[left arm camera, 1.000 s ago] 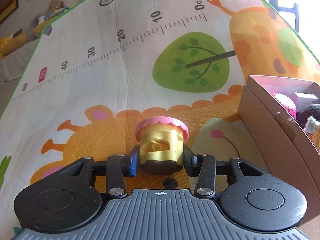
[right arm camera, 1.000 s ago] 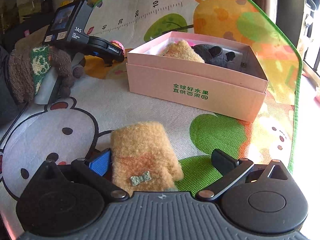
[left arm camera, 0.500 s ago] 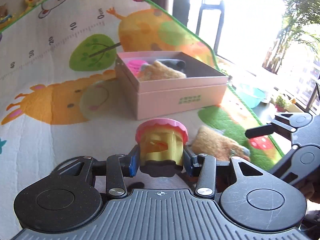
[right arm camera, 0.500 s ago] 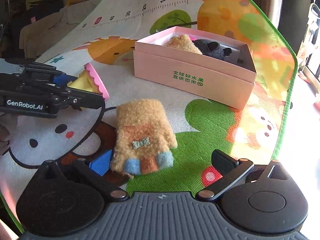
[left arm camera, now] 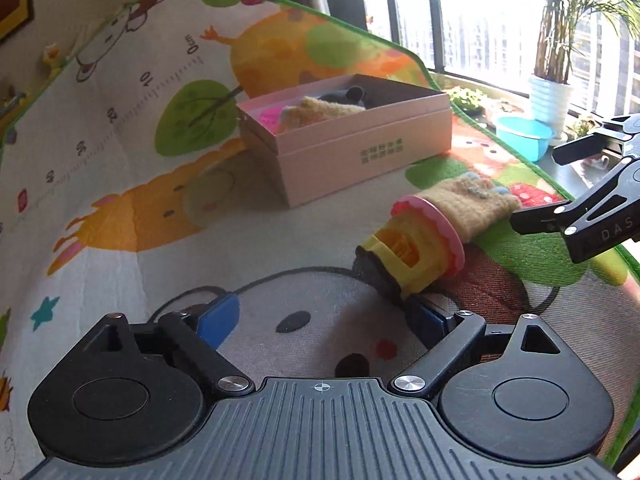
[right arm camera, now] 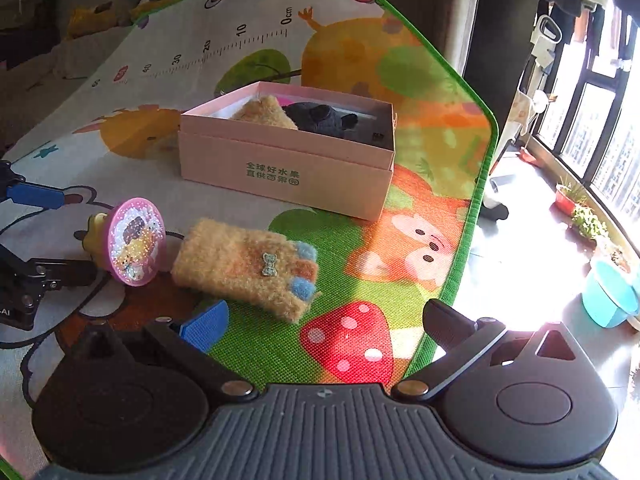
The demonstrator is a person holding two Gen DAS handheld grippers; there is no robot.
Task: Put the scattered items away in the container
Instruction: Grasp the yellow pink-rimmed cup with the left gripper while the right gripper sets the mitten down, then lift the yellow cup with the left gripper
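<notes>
Sunlit play mat [right arm camera: 132, 168] carries everything. At left, the rigid, light plastic toy [right arm camera: 128, 242] lies tipped; its yellow body offers grip. The soft, compressible fuzzy mitten [right arm camera: 244, 266] lies beside it, before the pink box [right arm camera: 288, 168]. Both grippers' jaws are spread, empty.

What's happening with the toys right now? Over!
Both grippers open, left and right. Yellow toy and fuzzy mitten lying loose on mat. Pink box path clear.
</notes>
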